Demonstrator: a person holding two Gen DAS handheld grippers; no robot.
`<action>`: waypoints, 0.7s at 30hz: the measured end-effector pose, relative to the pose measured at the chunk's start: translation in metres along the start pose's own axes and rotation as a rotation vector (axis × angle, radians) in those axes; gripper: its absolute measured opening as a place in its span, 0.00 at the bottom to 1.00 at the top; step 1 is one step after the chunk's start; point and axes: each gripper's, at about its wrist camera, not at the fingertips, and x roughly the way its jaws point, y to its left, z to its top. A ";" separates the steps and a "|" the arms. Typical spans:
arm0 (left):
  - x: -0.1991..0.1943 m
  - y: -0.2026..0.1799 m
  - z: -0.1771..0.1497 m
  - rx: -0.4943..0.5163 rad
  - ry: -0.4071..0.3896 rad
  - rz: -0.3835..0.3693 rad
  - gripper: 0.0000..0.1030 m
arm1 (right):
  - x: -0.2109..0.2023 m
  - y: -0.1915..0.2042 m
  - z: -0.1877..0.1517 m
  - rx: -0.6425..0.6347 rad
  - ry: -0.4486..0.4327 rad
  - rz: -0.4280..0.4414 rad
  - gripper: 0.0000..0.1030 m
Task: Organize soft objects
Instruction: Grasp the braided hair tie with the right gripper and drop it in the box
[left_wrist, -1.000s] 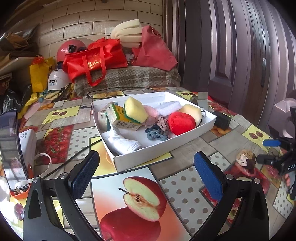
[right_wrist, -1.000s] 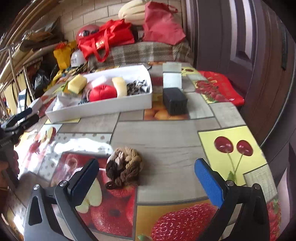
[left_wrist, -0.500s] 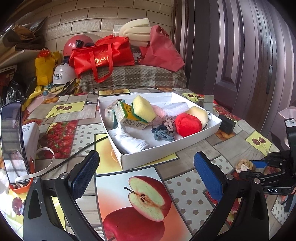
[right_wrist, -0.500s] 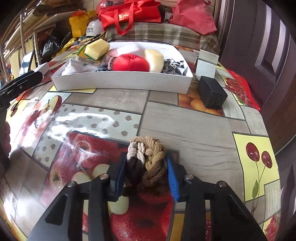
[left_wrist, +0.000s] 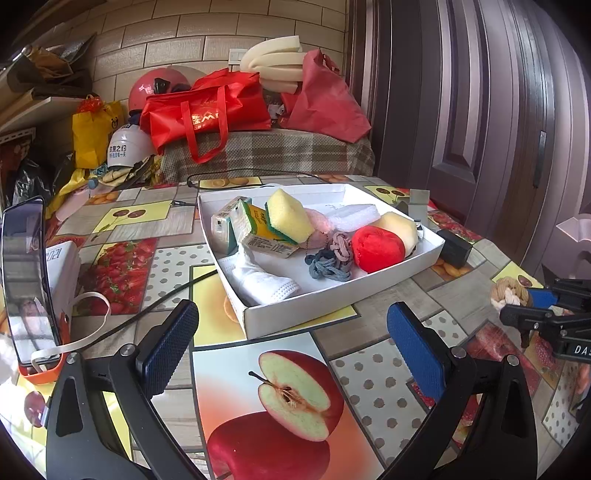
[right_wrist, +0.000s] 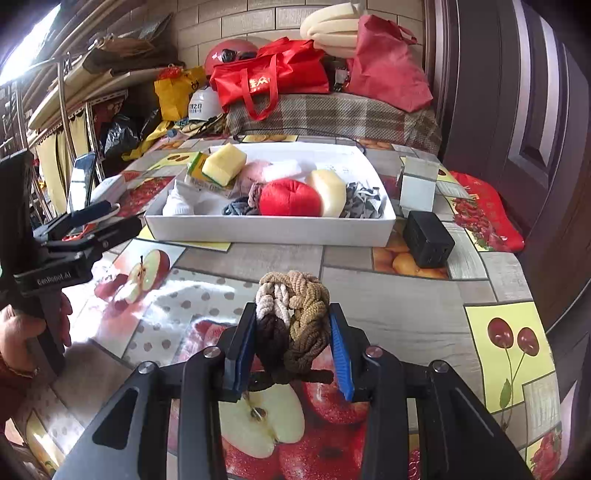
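Blue pads marked both tools, and the white tray (right_wrist: 269, 229) on the fruit-print table (right_wrist: 406, 295) served as the landmark. Far left of the tray, a hand (right_wrist: 22, 332) gripped the handle of the left gripper (left_wrist: 291, 350), whose fingers (left_wrist: 168, 347) stood wide apart with nothing between them, pointing at the tray's near corner above a printed apple. Left of the tray a phone (left_wrist: 26, 277) stood upright in an orange holder. Inside the tray, from its left end, lay a white sock (right_wrist: 181, 201), a carton (left_wrist: 255, 230) with a yellow sponge (right_wrist: 223, 164) leaning on it, a pink puff (right_wrist: 253, 173), a grey cord bundle (right_wrist: 238, 206), a red ball (right_wrist: 290, 197), a cream foam piece (right_wrist: 330, 192) and a grey-and-white scrunchie (right_wrist: 364, 201) at the right end. In front of the tray, nearer the camera and well apart from it, the right gripper (right_wrist: 291, 345) had just been closing and its narrow fingers (right_wrist: 338, 354) pressed on both sides of a braided rope knot (right_wrist: 291, 317) in cream, tan and dark brown; whether the knot touched the table could not be told. Just right of the tray sat a black box (right_wrist: 426, 240), with a white box (right_wrist: 417, 184) behind it, and further right a red cushion (right_wrist: 487, 218)
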 end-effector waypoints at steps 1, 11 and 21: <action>0.000 0.001 0.000 -0.002 0.001 0.001 1.00 | -0.002 0.000 0.003 0.004 -0.010 0.001 0.36; 0.000 0.001 0.000 -0.005 0.002 0.001 1.00 | -0.001 0.005 0.026 0.090 -0.059 0.057 0.36; 0.001 0.003 -0.001 -0.007 0.007 0.002 1.00 | 0.002 0.023 0.049 0.069 -0.098 0.084 0.36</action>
